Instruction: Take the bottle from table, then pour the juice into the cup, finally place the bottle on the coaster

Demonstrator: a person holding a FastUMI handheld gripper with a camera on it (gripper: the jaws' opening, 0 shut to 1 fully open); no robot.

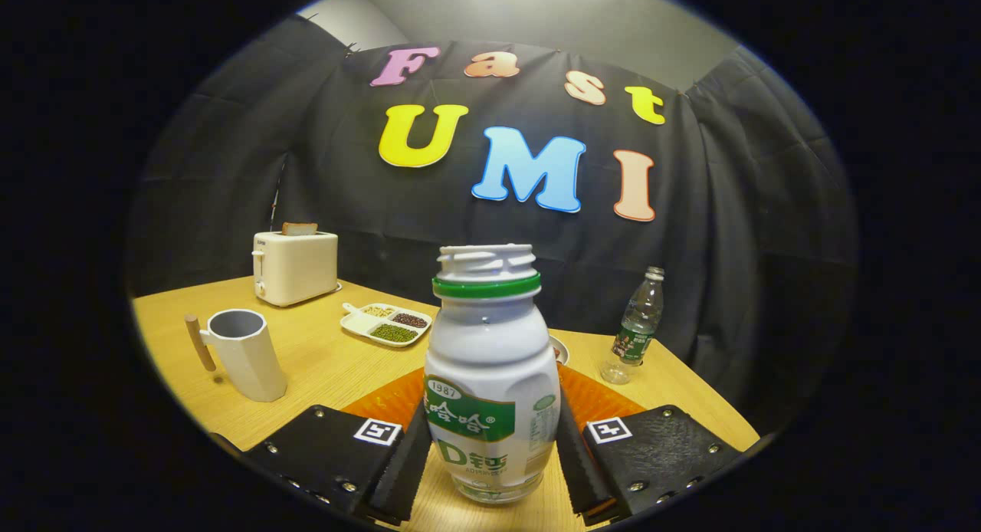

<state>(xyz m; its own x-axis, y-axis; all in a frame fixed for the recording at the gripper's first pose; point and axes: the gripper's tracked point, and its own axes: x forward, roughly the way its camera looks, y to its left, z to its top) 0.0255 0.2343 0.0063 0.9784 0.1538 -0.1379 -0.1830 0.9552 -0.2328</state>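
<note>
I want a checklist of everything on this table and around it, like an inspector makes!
Surface: wooden table, looks dry.
Job's things: white bottle upright, cap off; grey cup to its left; orange coaster behind the bottle.
Clutter: toaster with a bread slice, bean tray, clear water bottle.
Gripper: gripper fingers sit against both sides of the white bottle.
Cables: nothing seen.
Surroundings: black cloth wall.

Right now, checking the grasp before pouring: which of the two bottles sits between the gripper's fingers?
The white bottle, capless with a green neck ring, stands upright between the gripper fingers. The clear bottle stands far beyond, near the wall.
</note>
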